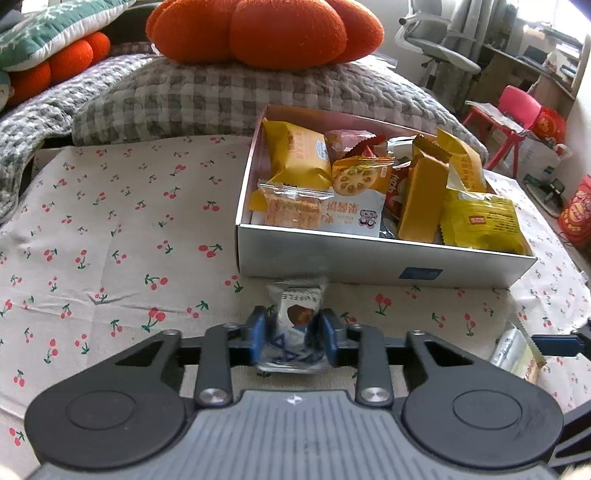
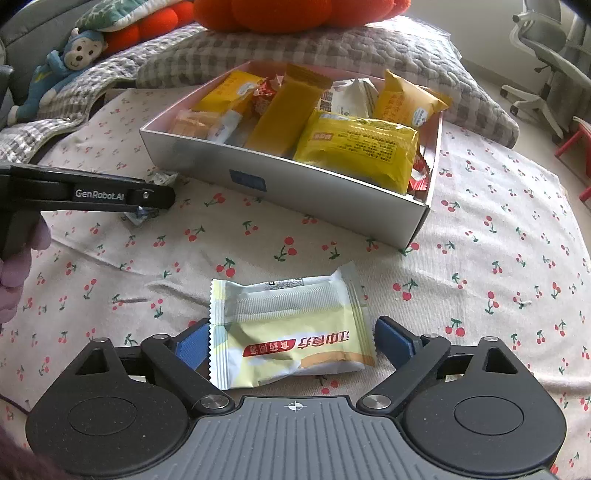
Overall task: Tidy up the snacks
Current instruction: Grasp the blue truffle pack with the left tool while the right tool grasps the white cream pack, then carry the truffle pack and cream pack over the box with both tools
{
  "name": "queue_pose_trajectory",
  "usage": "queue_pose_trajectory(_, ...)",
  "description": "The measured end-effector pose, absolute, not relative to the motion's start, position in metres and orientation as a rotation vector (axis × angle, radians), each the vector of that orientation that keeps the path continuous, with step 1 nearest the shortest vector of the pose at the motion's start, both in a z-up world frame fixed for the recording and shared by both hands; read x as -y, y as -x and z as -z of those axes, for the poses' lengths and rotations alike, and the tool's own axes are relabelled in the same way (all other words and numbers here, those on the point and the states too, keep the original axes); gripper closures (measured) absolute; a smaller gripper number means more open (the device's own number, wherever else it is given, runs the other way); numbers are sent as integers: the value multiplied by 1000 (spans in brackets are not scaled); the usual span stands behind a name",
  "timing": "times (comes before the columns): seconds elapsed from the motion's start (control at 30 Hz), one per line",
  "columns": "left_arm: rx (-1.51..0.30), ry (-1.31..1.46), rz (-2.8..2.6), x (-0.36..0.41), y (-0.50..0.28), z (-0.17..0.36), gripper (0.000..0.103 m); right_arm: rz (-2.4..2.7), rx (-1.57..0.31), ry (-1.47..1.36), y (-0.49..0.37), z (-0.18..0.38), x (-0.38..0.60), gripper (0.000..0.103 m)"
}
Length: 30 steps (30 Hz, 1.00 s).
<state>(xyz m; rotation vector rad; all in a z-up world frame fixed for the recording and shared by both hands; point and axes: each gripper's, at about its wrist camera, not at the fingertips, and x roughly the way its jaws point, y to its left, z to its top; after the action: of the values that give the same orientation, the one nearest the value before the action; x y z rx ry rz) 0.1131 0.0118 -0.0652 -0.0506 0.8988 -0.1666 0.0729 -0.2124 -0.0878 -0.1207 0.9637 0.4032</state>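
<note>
On the cherry-print cloth (image 1: 110, 221) stands a white box (image 1: 369, 254) filled with several snack packets, mostly yellow ones. Just in front of its near wall my left gripper (image 1: 293, 332) is shut on a small clear waffle packet (image 1: 297, 306), both blue pads pressed on its sides. My right gripper (image 2: 293, 343) stands open over a pale yellow-green packet (image 2: 291, 325) that lies flat on the cloth between its pads, a short way in front of the box (image 2: 295, 184). The right wrist view also has the left gripper (image 2: 155, 199) at the left, held by a hand.
A grey checked pillow (image 1: 221, 96) with an orange cushion (image 1: 266, 29) on it lies behind the box. A blue plush monkey (image 2: 70, 62) sits at the back left. An office chair (image 1: 439, 40) and a red chair (image 1: 513, 107) stand on the floor to the right.
</note>
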Motion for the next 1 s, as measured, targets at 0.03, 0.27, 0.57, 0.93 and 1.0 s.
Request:
queue_pose_trajectory(0.03,-902,57,171,-13,-113,65,78,-405,-963,121,-73,87,212,12)
queue_pose_trajectory(0.27,-913,69,186,-11,-111,64,81,-411,-951,129,-72,83,210,29)
queue_pose_trajectory(0.57,-931,79,191,-7,-110,60,81,-412,-923,141,-67,79,207,37)
queue_pose_trajectory(0.93,-897,118,200,-11,-108,44,81,-409,-875,82,-70,54,217,37)
queue_pose_trajectory(1.0,-887,125,203,-11,-107,40,81,-402,-863,66,-71,48,221,37)
